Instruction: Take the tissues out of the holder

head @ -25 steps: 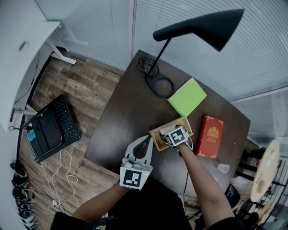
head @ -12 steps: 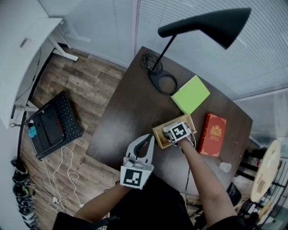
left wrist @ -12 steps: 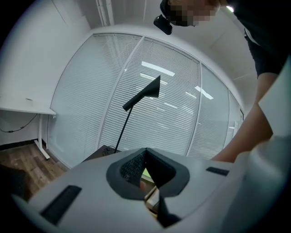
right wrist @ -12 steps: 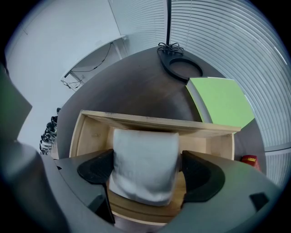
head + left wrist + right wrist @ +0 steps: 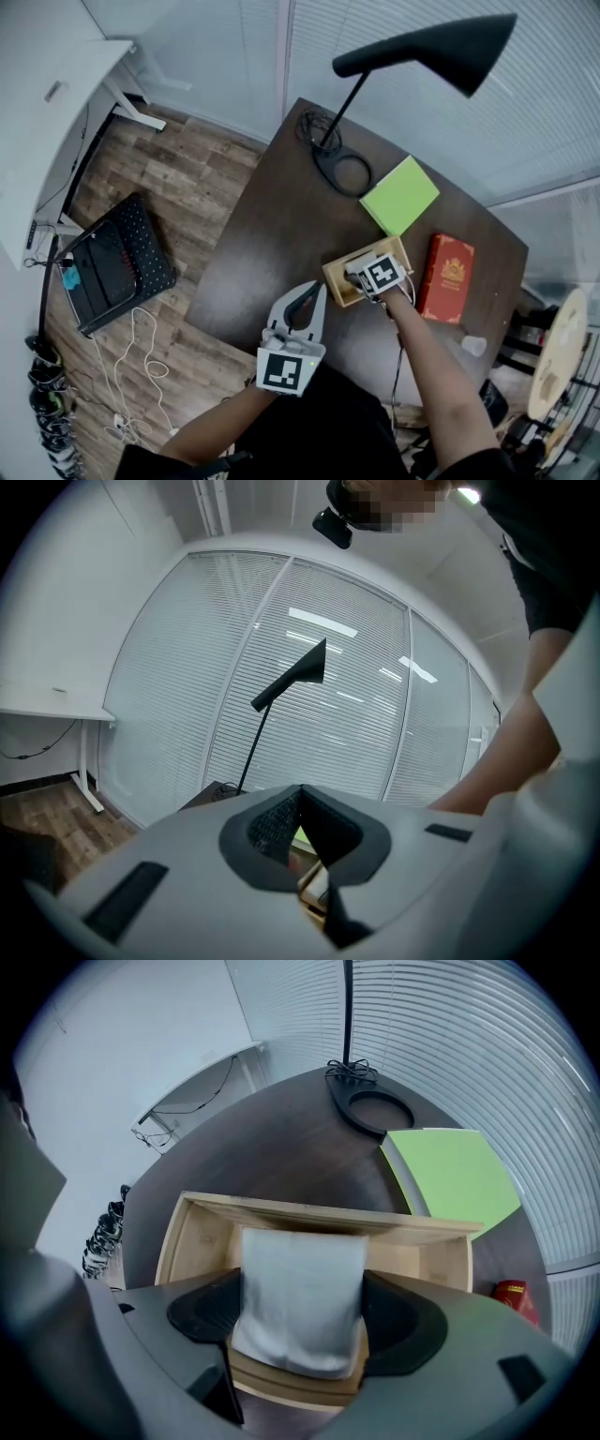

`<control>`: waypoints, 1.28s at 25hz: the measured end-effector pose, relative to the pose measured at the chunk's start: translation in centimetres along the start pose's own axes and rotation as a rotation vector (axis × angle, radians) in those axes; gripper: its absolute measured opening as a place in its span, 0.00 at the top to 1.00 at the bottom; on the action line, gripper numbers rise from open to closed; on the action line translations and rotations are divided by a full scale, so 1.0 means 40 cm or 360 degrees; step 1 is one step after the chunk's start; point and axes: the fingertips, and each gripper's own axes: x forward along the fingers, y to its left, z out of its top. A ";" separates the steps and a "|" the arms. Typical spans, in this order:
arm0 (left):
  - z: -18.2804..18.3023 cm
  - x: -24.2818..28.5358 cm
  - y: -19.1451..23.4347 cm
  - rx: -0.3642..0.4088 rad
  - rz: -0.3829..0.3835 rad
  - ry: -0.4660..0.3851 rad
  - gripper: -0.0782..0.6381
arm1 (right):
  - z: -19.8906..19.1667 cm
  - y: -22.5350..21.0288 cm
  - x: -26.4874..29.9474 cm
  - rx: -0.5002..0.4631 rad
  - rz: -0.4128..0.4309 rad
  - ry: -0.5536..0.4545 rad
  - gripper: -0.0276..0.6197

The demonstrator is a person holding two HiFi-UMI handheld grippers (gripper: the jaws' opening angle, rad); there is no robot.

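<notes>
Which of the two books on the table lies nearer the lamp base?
The green book, just beside the lamp base; the red book lies farther away.

White tissues, pale wooden holder, dark brown worktop. Lime-green notebook, red book with gold emblem, black lamp. Black-and-white square markers on grey left hand-held gripper and right hand-held gripper.

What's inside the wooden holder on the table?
A white stack of tissues stands in the holder, between the jaws of the right gripper, which have just been closing on it. The holder's floor beneath the tissues is covered, so unseen.
</notes>
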 end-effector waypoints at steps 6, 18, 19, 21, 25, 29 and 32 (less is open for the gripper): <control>0.003 -0.021 -0.004 0.0000 0.0002 0.0004 0.89 | 0.004 0.012 -0.033 0.0005 0.0006 -0.0029 0.35; 0.015 -0.043 -0.043 0.0000 -0.0029 -0.0033 0.89 | 0.022 -0.008 -0.114 -0.0017 -0.0030 -0.0106 0.35; 0.016 -0.043 -0.046 0.0003 -0.0029 -0.0037 0.89 | 0.023 -0.010 -0.122 -0.0018 -0.0031 -0.0111 0.35; 0.019 -0.044 -0.049 0.0004 -0.0025 -0.0044 0.89 | 0.024 -0.014 -0.135 -0.0026 -0.0030 -0.0122 0.35; 0.019 -0.053 -0.055 0.0025 -0.0022 -0.0042 0.89 | 0.027 -0.016 -0.155 -0.0040 -0.0027 -0.0134 0.35; 0.015 -0.071 -0.061 0.0042 -0.0015 -0.0036 0.89 | 0.027 -0.009 -0.170 -0.0036 -0.0026 -0.0159 0.35; 0.017 -0.085 -0.066 0.0044 -0.0011 -0.0046 0.89 | 0.029 0.000 -0.182 -0.0044 -0.0032 -0.0170 0.36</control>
